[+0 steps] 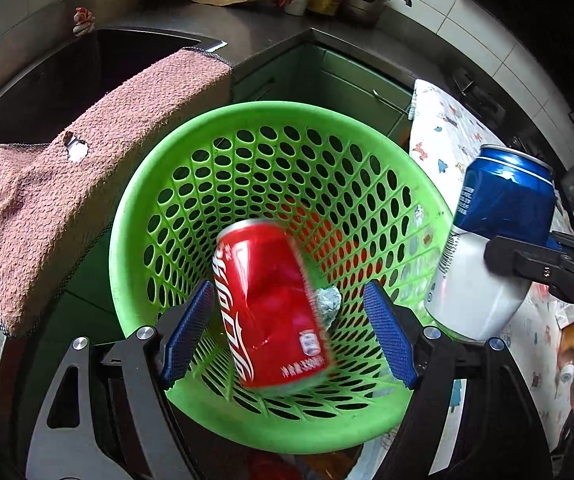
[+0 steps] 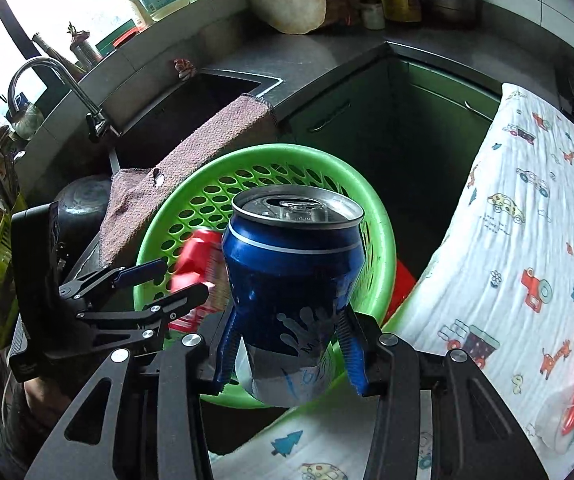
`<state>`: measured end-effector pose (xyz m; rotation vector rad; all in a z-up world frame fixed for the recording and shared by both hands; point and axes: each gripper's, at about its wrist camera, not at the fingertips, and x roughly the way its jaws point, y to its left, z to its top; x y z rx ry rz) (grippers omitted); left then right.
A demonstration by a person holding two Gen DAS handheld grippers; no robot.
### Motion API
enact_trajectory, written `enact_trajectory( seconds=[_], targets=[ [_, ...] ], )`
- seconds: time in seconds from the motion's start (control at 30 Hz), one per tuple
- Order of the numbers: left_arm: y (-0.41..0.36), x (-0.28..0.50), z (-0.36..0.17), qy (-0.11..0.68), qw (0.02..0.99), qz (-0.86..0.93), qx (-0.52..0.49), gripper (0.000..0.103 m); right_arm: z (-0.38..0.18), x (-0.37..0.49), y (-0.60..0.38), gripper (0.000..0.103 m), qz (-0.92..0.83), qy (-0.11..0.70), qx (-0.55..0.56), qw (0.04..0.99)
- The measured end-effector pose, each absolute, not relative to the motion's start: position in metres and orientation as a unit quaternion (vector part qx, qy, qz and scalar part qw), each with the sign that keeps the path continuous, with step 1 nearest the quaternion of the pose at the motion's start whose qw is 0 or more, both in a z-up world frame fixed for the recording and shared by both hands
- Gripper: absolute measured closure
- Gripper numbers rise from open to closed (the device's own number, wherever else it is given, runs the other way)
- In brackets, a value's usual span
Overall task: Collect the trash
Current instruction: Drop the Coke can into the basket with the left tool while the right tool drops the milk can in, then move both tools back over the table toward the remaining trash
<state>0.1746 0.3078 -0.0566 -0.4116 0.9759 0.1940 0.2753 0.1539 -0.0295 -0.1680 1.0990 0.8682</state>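
My left gripper (image 1: 287, 332) has its jaws spread, red can (image 1: 271, 308) loose and blurred between them, over the green basket (image 1: 135, 208). Risk: it bounces off the rim or tips the basket. My right gripper (image 2: 289, 344) pinches the blue can (image 2: 293, 280), already dented; squeezing harder may crumple it, and releasing from beside the rim may miss. Count: two cans, one basket, one foil wad (image 1: 329, 300) beyond the left jaws.

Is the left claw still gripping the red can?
No. The left claw is open; the blurred red can sits free between its pads, above the green basket.
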Motion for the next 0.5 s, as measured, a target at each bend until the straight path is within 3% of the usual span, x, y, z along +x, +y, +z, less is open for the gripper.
enact_trajectory(
  seconds=[0.27, 0.37, 0.5],
  targets=[
    [0.316, 0.164, -0.055, 0.461, 0.857, 0.101, -0.206, 0.026, -0.051, 0.278, 0.168, 0.059, 0.402, 0.522, -0.082, 0.748],
    [0.318, 0.159, -0.053, 0.461, 0.856, 0.11, -0.208, 0.02, -0.05, 0.273, 0.169, 0.059, 0.406, 0.519, -0.087, 0.747],
    [0.319, 0.154, -0.049, 0.456, 0.859, 0.113, -0.205, 0.02, -0.043, 0.266, 0.162, 0.055, 0.408, 0.512, -0.086, 0.751]
  ],
)
